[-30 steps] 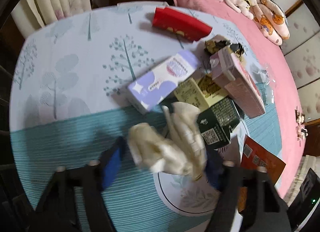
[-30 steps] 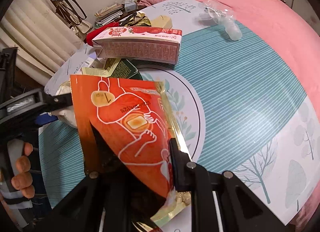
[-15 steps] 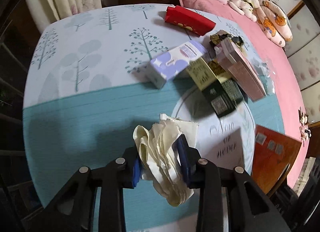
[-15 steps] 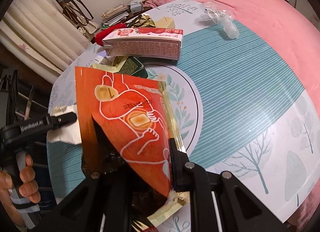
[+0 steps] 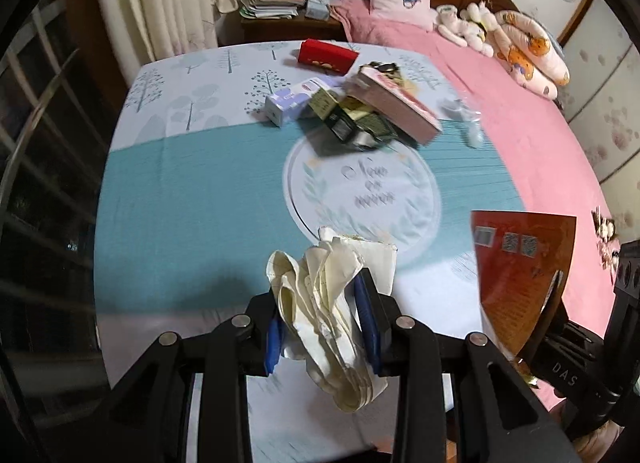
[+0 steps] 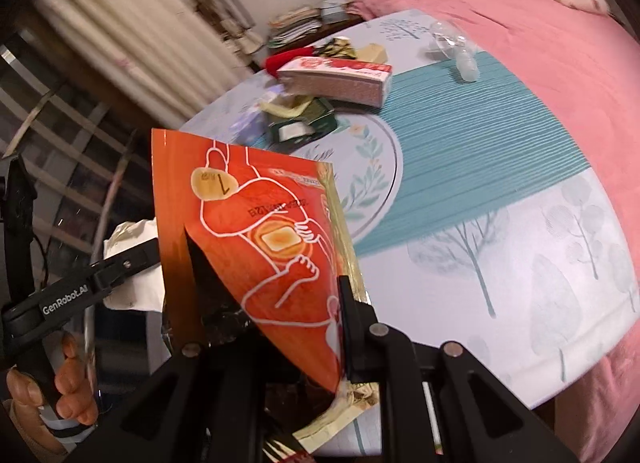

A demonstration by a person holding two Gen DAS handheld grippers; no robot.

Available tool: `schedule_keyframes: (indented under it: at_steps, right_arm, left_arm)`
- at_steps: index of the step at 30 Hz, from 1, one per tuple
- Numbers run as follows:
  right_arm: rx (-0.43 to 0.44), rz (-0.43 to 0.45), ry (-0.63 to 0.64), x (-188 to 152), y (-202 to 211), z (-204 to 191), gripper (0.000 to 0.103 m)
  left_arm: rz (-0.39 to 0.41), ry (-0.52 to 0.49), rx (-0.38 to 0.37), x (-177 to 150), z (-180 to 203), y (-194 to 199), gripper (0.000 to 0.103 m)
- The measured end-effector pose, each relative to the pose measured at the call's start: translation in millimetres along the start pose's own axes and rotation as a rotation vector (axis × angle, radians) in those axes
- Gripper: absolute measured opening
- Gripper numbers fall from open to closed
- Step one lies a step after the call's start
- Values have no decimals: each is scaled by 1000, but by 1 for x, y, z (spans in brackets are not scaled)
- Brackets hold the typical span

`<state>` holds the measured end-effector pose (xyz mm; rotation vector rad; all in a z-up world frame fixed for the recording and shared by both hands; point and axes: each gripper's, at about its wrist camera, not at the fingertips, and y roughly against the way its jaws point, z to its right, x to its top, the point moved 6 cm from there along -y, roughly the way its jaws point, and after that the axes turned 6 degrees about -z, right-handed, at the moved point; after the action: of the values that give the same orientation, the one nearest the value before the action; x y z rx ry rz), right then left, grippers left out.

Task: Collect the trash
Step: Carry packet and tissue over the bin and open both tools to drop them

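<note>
On the bed's tree-printed cloth (image 5: 192, 199) most boxes lay heaped, while the left gripper (image 5: 322, 327) clenched a crumpled paper wad (image 5: 332, 303) and the right gripper (image 6: 272, 315) gripped an orange pouch (image 6: 260, 231), both lifted clear, probably for carrying to a bin.

Your views are dimly lit indoors. Fisheye distortion bends the edges into a black vignette. Motion blur smears the cream pleated curtains (image 6: 132, 35) and the round teal patterned tablecloth (image 5: 192, 203). A soft shadow lies under the crumpled white paper wad (image 5: 332, 295).
</note>
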<state>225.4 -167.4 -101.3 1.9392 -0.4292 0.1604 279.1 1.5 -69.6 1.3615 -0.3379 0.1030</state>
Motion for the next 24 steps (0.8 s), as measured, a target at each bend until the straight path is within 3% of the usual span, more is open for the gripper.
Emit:
schedule_keyframes:
  at_steps: [6,11,17,24]
  right_arm:
    - [41,-35,157,-56,43,7,13]
    - [66,-76,212,-104,67,23,13]
    - [79,-121,213,-144,78,45,13]
    - [89,-199,135,-194,61,67,13]
  left_arm:
    - [41,55,19,-78,45,33,31]
    - [44,87,36,-133,72,45,31]
    - [-4,64,73,-190,97,45,31]
    - [-49,-1,100,-231,111,39,31]
